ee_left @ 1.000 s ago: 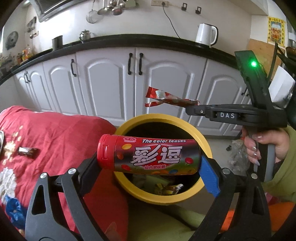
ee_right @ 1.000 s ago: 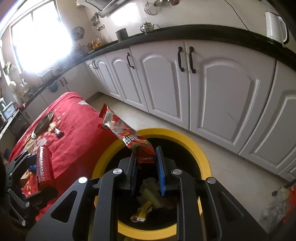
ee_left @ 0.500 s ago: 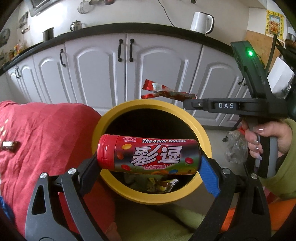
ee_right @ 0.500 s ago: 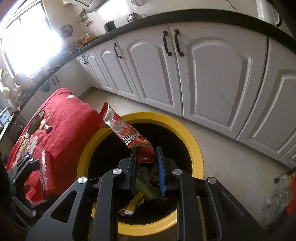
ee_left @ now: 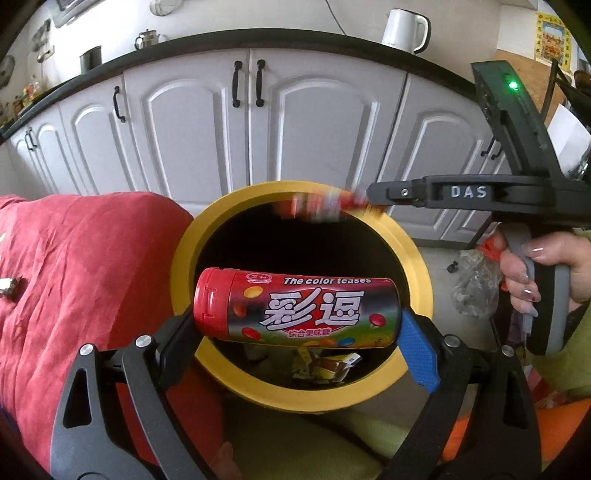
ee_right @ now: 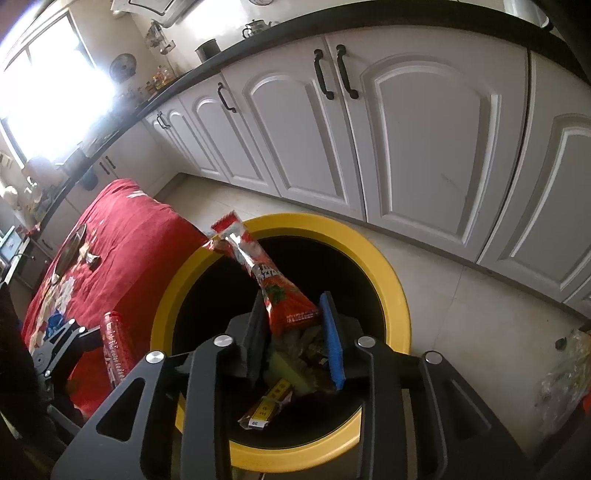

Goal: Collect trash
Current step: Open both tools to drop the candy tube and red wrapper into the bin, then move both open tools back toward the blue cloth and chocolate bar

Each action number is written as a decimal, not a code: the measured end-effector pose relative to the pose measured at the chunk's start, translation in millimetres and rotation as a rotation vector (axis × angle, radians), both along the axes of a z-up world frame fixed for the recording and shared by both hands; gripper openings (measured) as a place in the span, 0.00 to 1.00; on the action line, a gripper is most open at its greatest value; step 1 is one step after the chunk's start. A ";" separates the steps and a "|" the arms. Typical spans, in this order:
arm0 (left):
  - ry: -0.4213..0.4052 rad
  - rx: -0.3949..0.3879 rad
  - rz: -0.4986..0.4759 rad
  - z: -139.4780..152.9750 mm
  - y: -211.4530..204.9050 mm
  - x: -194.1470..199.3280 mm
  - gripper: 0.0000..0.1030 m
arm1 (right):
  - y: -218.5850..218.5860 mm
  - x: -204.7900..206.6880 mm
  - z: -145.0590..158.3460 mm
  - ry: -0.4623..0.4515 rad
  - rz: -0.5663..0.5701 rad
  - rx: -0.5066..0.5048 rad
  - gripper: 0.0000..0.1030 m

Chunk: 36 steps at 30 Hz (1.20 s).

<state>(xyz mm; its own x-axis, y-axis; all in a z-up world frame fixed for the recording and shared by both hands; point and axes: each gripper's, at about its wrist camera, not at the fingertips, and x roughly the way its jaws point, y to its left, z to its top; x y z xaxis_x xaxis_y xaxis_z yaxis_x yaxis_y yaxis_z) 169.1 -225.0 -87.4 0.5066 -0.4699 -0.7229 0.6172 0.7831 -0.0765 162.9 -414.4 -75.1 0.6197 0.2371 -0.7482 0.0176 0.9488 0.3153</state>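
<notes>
Only the left wrist view showed the person's hand (ee_left: 532,273) on the right tongs' handle and the white kettle (ee_left: 404,26) on the far counter, with the wrapper (ee_left: 321,205) just a red blur; the right wrist view showed that wrapper (ee_right: 273,284) sharply, plus the bright window (ee_right: 48,103). The left tongs (ee_left: 295,325) clenched a red candy tube (ee_left: 295,308) sideways over the yellow bin (ee_left: 413,251). The right tongs (ee_right: 293,332) stood spread, the wrapper loose between them above the bin (ee_right: 391,280).
</notes>
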 end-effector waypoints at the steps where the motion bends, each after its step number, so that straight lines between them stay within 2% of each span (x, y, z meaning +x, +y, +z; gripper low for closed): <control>1: -0.001 0.002 0.004 -0.1 0.2 -0.1 0.88 | -0.6 0.0 0.4 -0.001 -0.004 0.001 0.30; 5: 0.002 -0.011 0.026 2.9 4.7 2.7 0.89 | -4.1 -0.2 3.3 -0.011 -0.016 0.001 0.37; 10: -0.016 -0.024 0.069 10.8 14.7 1.4 0.89 | -4.5 -1.7 9.5 -0.029 -0.027 -0.004 0.38; 15: -0.069 -0.034 0.149 25.7 35.5 -0.5 0.89 | 4.8 -4.5 23.2 -0.071 -0.011 -0.017 0.39; 24: -0.179 -0.041 0.331 58.3 94.7 -6.6 0.89 | 49.7 -8.0 55.5 -0.172 0.100 -0.034 0.47; 36: -0.227 -0.060 0.538 70.7 175.5 -14.7 0.89 | 121.8 3.9 80.7 -0.237 0.270 -0.065 0.54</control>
<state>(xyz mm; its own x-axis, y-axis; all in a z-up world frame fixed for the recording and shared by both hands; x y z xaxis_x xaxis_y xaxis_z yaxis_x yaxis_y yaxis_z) 154.4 -49.5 -16.6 0.8243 -0.1408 -0.5484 0.1403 0.9892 -0.0431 166.8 -292.6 5.6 0.6993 0.3724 -0.6102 -0.3025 0.9276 0.2194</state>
